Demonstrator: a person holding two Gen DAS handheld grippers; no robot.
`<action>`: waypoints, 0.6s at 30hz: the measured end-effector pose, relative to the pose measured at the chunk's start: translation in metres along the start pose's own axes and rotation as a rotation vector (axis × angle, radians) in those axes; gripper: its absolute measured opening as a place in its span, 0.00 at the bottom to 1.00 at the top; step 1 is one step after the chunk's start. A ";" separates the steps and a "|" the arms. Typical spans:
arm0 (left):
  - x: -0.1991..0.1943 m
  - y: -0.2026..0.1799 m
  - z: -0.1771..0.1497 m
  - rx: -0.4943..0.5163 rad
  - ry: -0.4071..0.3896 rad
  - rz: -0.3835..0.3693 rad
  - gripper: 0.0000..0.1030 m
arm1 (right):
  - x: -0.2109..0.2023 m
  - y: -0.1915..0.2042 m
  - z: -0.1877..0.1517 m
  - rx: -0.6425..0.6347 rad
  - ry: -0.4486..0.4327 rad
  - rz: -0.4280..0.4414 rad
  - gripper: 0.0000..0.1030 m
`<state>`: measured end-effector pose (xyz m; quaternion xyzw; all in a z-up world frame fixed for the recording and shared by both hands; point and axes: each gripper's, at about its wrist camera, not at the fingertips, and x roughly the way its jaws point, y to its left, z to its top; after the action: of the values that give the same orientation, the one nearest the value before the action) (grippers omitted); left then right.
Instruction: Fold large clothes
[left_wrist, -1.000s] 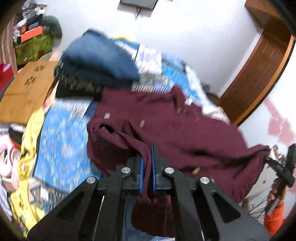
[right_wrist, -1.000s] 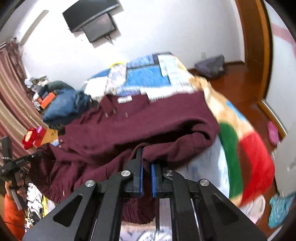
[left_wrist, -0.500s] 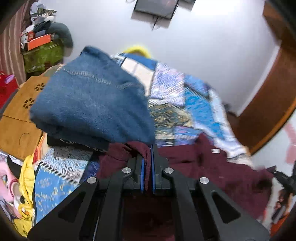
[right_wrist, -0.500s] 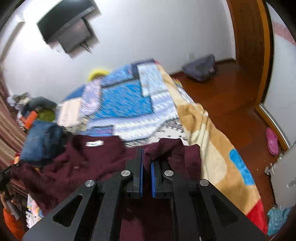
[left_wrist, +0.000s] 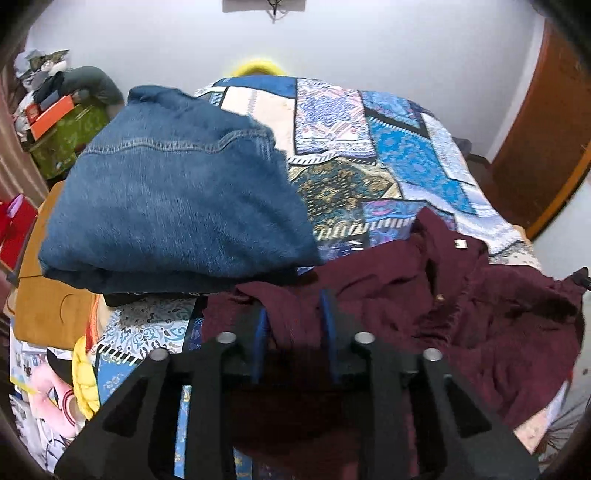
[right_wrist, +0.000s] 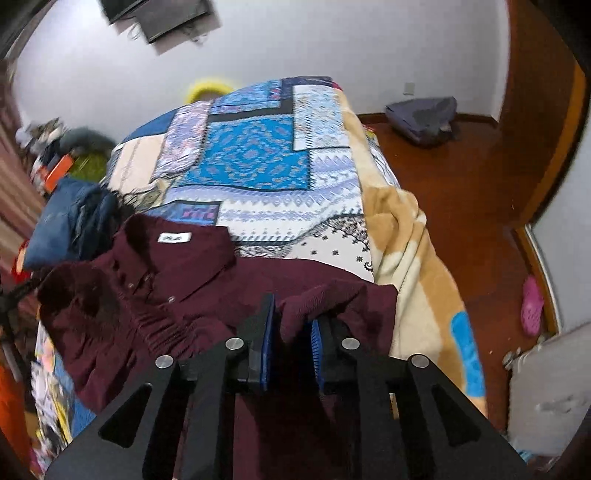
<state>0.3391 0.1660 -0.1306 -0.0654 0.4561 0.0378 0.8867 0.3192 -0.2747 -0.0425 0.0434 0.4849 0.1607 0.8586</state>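
A large maroon corduroy shirt (left_wrist: 461, 306) lies on the patchwork bed, folded over toward the head, its collar with a white label up (right_wrist: 173, 238). My left gripper (left_wrist: 293, 314) is open, with a fold of the shirt lying loose between its blue pads at the shirt's left edge. My right gripper (right_wrist: 291, 321) is open too, a fold of the shirt (right_wrist: 207, 291) resting between its pads at the shirt's right edge.
A folded stack of blue denim (left_wrist: 173, 192) sits on the bed (left_wrist: 369, 147) just left of the shirt, also seen in the right view (right_wrist: 70, 218). The bed's right edge (right_wrist: 406, 236) drops to a wooden floor with a grey bag (right_wrist: 424, 118). Clutter stands at the left wall (left_wrist: 62, 122).
Both grippers carried the shirt's lower edge forward up the bed toward the collar, then opened; the cloth now lies loose between the jaws.
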 end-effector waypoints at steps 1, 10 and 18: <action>-0.004 0.000 0.002 0.002 -0.004 -0.006 0.33 | -0.002 0.001 0.003 -0.004 0.002 0.007 0.17; -0.073 0.010 0.002 0.025 -0.213 0.073 0.67 | -0.059 -0.006 -0.008 0.013 -0.164 -0.119 0.60; -0.048 0.049 -0.053 -0.114 -0.103 0.050 0.76 | -0.052 -0.015 -0.048 0.113 -0.123 -0.106 0.61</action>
<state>0.2624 0.2058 -0.1265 -0.1024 0.4084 0.0892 0.9027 0.2573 -0.3096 -0.0284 0.0760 0.4412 0.0843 0.8902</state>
